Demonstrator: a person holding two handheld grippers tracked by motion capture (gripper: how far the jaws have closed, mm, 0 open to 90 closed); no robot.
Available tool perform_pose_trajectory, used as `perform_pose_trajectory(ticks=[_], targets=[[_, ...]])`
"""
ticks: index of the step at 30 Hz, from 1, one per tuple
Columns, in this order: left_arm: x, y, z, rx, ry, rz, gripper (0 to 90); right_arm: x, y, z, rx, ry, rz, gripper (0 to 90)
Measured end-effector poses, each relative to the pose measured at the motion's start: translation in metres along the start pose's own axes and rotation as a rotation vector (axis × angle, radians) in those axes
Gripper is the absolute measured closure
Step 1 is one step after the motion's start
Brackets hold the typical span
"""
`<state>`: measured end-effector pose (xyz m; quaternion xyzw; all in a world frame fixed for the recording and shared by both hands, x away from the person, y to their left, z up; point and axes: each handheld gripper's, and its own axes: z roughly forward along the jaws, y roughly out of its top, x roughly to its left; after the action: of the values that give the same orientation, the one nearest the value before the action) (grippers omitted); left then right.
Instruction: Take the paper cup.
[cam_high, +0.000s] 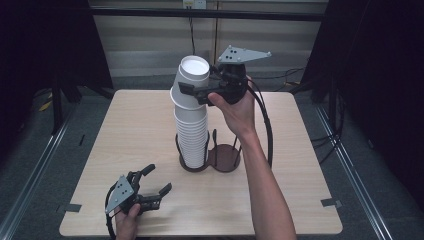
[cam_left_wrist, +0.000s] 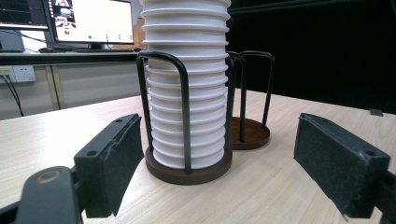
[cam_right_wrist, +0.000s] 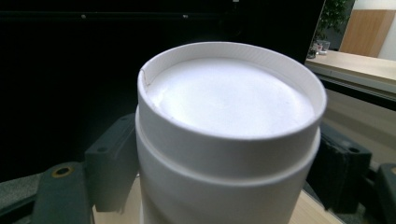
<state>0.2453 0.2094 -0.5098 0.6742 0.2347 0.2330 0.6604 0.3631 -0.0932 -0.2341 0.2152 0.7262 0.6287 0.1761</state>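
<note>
My right forearm reaches up the frame's center, right gripper (cam_high: 202, 90) raised, jaws clamped on the top cup (cam_high: 192, 80), which tilts atop the cup stack (cam_high: 192, 131) in the holder (cam_high: 210, 159) at mid-desk (cam_high: 130, 130). Lower left: left gripper (cam_high: 153, 186) low over the desk, jaws spread wide, grasping nothing.

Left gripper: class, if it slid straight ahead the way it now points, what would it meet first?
Probably the stack of white cups in the wire-and-wood holder: the open left gripper points at it, though how far off is unclear.
</note>
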Motion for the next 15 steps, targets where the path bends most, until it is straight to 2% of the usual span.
perform_pose_trajectory(ticks=[15], targets=[[0.0, 0.0, 0.0, 0.0, -0.001, 0.0, 15.6, 0.0011, 0.0064, -0.0089, -0.055, 0.009, 0.007, 20.2]])
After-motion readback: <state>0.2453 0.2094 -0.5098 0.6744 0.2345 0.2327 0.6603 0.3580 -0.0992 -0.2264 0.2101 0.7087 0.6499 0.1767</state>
